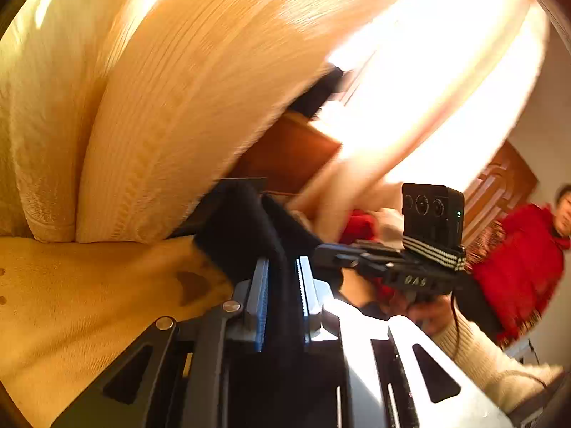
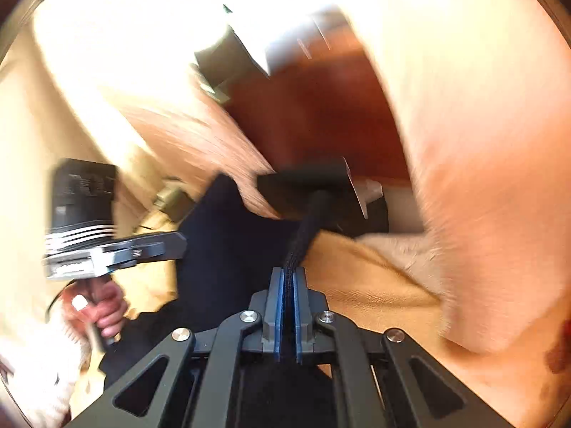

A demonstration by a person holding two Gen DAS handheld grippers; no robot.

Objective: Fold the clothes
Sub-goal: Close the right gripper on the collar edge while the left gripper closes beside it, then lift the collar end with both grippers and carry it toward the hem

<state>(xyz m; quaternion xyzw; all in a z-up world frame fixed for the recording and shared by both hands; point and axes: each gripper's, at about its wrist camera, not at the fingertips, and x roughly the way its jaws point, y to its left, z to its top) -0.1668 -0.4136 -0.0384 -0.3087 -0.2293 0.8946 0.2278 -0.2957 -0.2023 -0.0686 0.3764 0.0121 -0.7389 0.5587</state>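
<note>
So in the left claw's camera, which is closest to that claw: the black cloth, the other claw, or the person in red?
1. The black cloth: pinched right in the left claw, so nearest.
2. The other claw: just to the right, a bit ahead.
3. The person in red: at the far right, back by the wooden door, farthest.

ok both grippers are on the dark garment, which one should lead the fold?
Probably the left. The left gripper clamps a broad fold of the dark garment, giving more cloth to carry over. The right gripper pinches only a thin, twisted edge, so it looks better suited to following. Motion blur limits certainty.
</note>
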